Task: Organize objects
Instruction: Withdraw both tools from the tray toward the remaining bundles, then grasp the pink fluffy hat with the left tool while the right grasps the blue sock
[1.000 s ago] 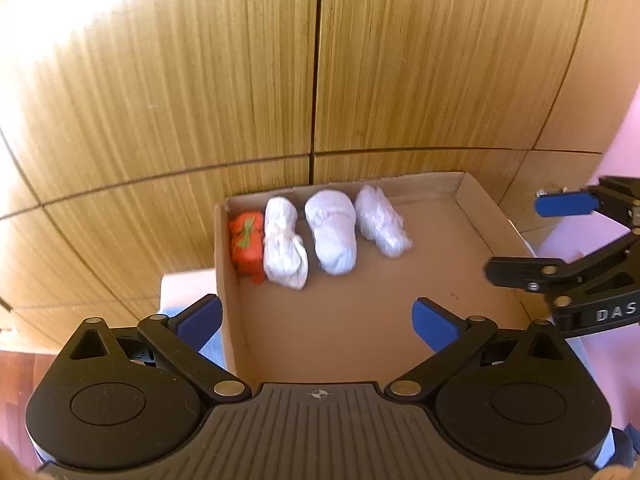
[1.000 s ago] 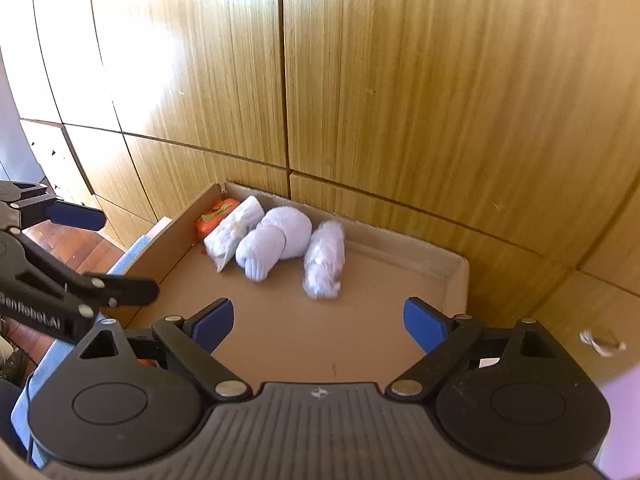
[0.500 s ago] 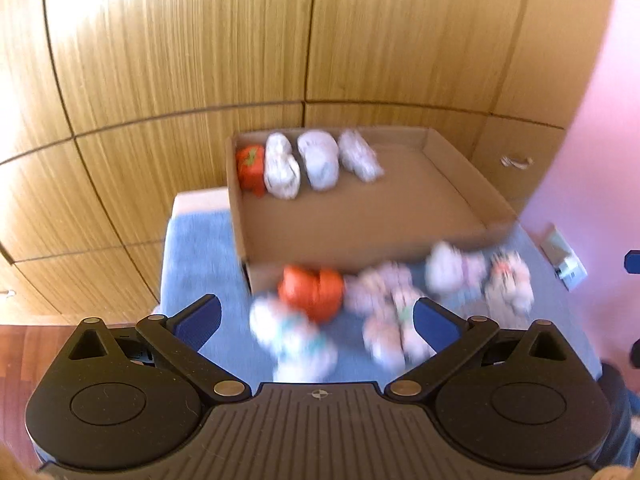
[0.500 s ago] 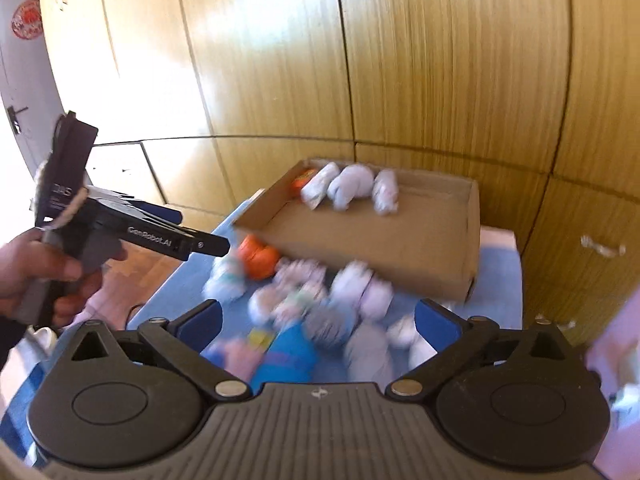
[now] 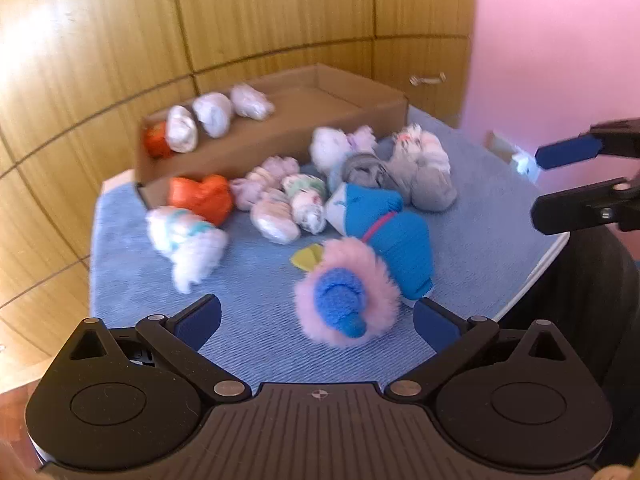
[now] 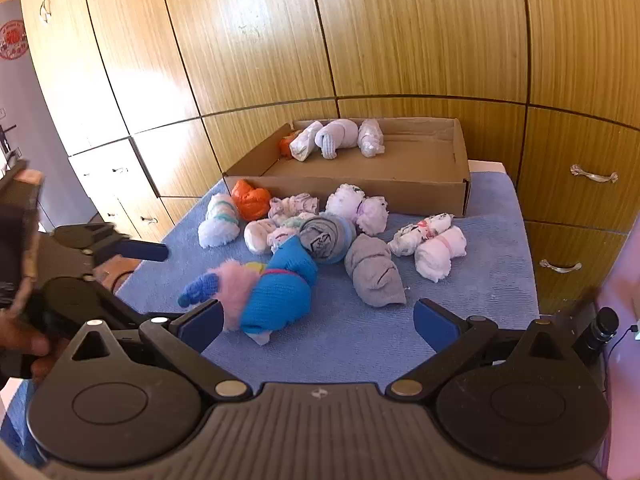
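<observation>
A cardboard box (image 6: pixel 424 192) (image 5: pixel 360 98) stands at the back of a blue cloth. Along its far wall lie an orange bundle (image 6: pixel 286 146) and three white rolled sock bundles (image 6: pixel 340 138) (image 5: pixel 212 114). In front of the box lies a heap of several rolled socks: an orange one (image 6: pixel 250 199) (image 5: pixel 200 196), a grey one (image 6: pixel 374 270), a big blue one with pink fluff (image 6: pixel 276 288) (image 5: pixel 348 296). My left gripper (image 5: pixel 316 318) is open and empty above the cloth's near edge. My right gripper (image 6: pixel 318 320) is open and empty, near the blue sock.
The blue cloth (image 6: pixel 480 280) covers a small table whose right edge (image 5: pixel 536 272) drops off. Wooden cabinet doors (image 6: pixel 400 32) stand right behind the box, with drawer handles (image 6: pixel 594 176) at the right. A pink wall (image 5: pixel 552 40) is on the right.
Both grippers have pulled back and up from over the box to the near side of the table. The sock heap has come into view. Both stay open and empty.
</observation>
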Demonstrator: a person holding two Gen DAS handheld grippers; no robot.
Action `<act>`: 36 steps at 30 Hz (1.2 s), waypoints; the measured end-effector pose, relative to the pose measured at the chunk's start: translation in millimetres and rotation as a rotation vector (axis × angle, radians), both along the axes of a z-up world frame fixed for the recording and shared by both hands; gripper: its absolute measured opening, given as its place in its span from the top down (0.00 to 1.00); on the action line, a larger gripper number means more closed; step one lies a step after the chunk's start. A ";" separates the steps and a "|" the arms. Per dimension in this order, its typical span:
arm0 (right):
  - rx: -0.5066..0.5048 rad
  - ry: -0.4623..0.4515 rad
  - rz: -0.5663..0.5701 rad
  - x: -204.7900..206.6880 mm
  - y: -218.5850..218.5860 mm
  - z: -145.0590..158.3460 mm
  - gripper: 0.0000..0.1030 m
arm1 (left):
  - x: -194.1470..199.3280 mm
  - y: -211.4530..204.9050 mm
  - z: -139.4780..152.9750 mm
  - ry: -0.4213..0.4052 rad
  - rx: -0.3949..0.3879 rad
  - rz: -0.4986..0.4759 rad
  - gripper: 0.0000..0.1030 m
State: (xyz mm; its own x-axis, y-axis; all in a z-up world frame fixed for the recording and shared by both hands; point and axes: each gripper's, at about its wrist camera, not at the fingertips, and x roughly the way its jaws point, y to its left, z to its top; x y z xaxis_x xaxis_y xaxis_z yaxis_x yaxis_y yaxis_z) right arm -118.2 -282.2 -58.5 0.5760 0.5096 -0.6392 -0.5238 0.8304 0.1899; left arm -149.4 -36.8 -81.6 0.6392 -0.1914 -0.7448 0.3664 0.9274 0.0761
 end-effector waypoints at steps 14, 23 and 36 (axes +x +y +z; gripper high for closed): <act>0.031 0.048 0.005 8.4 13.5 -15.5 0.02 | 24.1 6.9 -15.9 0.098 -0.158 -0.129 0.25; 0.041 0.067 0.006 15.8 27.7 -15.3 0.02 | 31.9 17.2 -21.0 0.149 -0.241 -0.135 0.17; 0.086 0.146 -0.031 33.2 30.3 -27.8 0.03 | 38.2 31.5 -22.6 0.218 -0.342 -0.197 0.51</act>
State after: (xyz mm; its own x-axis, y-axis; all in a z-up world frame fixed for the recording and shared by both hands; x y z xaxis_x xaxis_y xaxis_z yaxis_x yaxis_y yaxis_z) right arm -85.0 -251.9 -86.3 0.4959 0.5496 -0.6723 -0.4600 0.8230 0.3334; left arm -111.2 -5.3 -104.3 0.4014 -0.5525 -0.7305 0.5119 0.7967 -0.3213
